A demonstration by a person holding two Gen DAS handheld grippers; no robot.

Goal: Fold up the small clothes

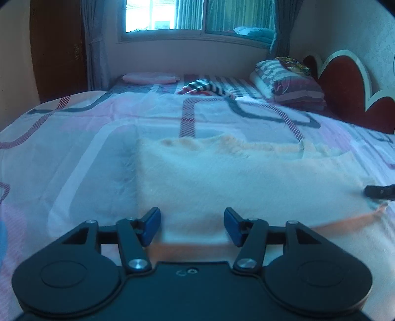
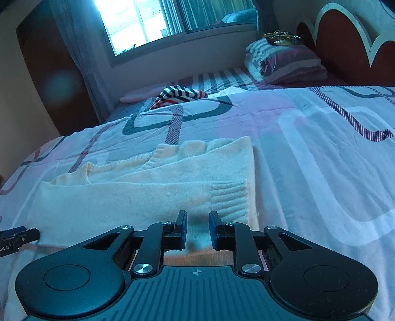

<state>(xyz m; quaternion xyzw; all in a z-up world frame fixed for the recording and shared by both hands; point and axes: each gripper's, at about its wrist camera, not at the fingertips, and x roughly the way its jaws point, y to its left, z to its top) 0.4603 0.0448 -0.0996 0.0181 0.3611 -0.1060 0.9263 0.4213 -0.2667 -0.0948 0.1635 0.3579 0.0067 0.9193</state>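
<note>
On your left claw (image 2: pixel 14 238), seen at the right wrist view's left edge, a partial white print reads "ooLAI"; its beginning is cut off. Nothing else you can read in either view.

We see a bed (image 1: pixel 74 138) under a daylit window (image 1: pixel 163 14), grey curtains (image 1: pixel 95 44), a red scalloped headboard (image 1: pixel 345 81) and striped pillows (image 1: pixel 291 81)

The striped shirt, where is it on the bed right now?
The striped shirt lies crumpled at the far side of the bed below the window, between the pink cloth and the pillows.
</note>
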